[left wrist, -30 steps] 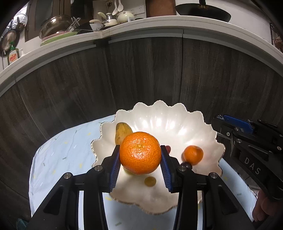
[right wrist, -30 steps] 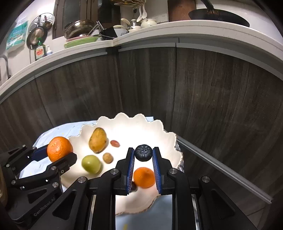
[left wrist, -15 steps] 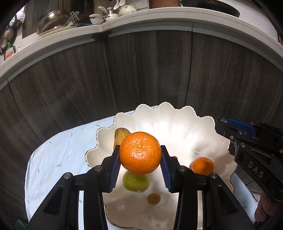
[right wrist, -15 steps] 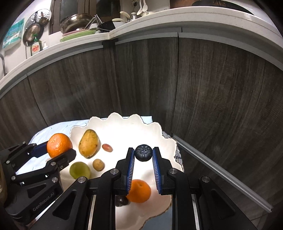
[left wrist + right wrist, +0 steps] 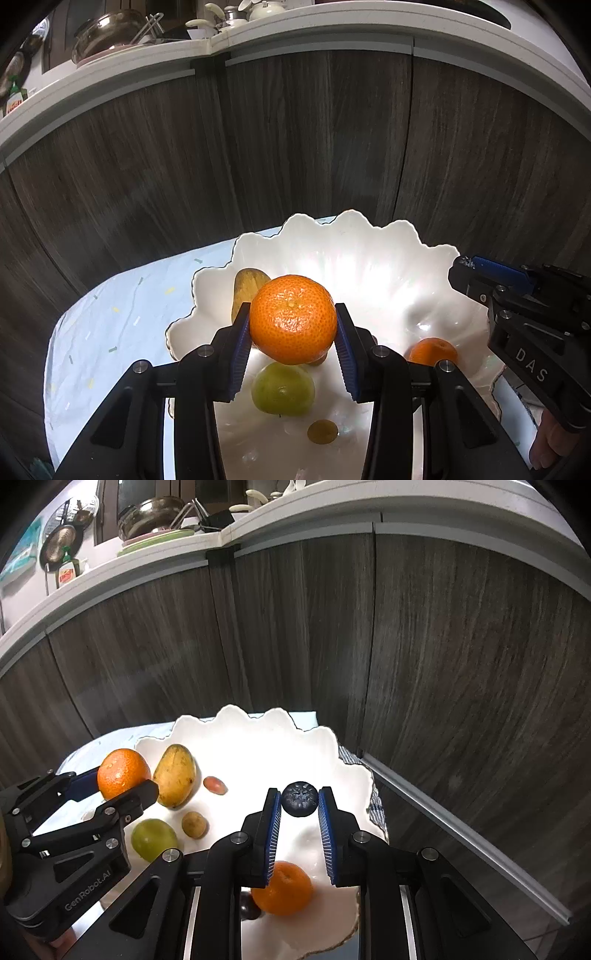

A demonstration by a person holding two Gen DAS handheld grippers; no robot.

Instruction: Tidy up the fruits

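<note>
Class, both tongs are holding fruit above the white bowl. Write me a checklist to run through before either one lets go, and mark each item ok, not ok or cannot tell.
1. Left tongs shut on the large orange: ok.
2. Right tongs shut on the blueberry: ok.
3. Both fruits over the white bowl: ok.
4. Bare bowl floor under the blueberry: ok.
5. Drop spot under the large orange free: not ok, the green fruit seems to lie just below.
6. Height of each fruit above the bowl: cannot tell.
</note>
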